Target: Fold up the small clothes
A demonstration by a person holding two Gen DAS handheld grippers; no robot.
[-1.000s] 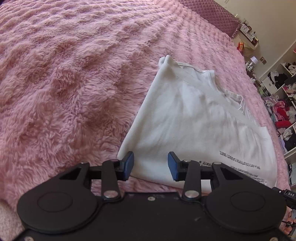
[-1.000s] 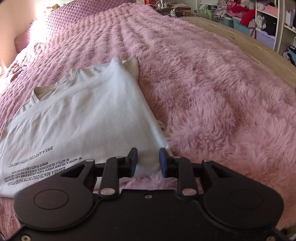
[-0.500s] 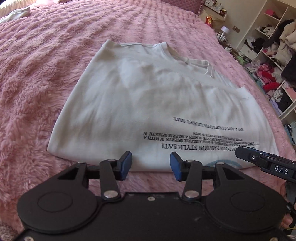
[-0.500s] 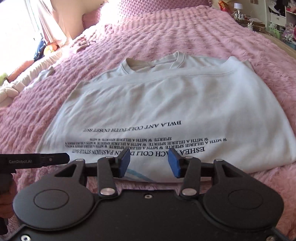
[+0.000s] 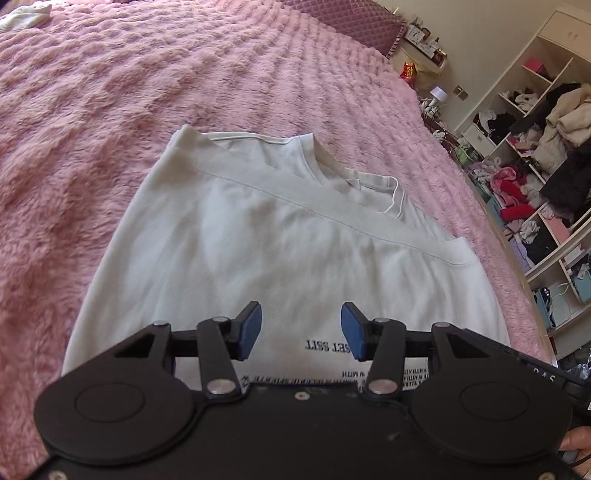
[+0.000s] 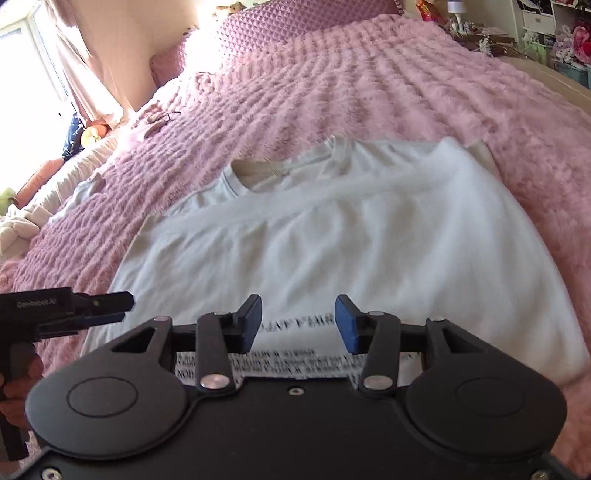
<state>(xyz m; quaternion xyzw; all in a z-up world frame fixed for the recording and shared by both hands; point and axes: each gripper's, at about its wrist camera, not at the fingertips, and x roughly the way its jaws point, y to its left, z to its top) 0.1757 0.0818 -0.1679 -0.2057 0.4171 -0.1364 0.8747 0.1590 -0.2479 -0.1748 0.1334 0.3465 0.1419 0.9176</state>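
Left wrist view – white T-shirt (image 5: 280, 251) just beyond left hand-held gripper (image 5: 301, 330), blue pads spread, empty

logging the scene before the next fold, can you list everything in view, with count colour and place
t-shirt: one, white with black print, lying flat on the blanket, collar away from the cameras
blanket: one, fluffy pink, covering the bed
pillow: one, quilted mauve, at the head of the bed
shelves: white, full of mixed clothes, beside the bed in the left wrist view
small garment: one, white, top left corner of the left wrist view
left gripper: one, black with blue pads, open over the printed hem, holding nothing
right gripper: one, black with blue pads, open over the print, holding nothing
hand: one, holding the left gripper's handle
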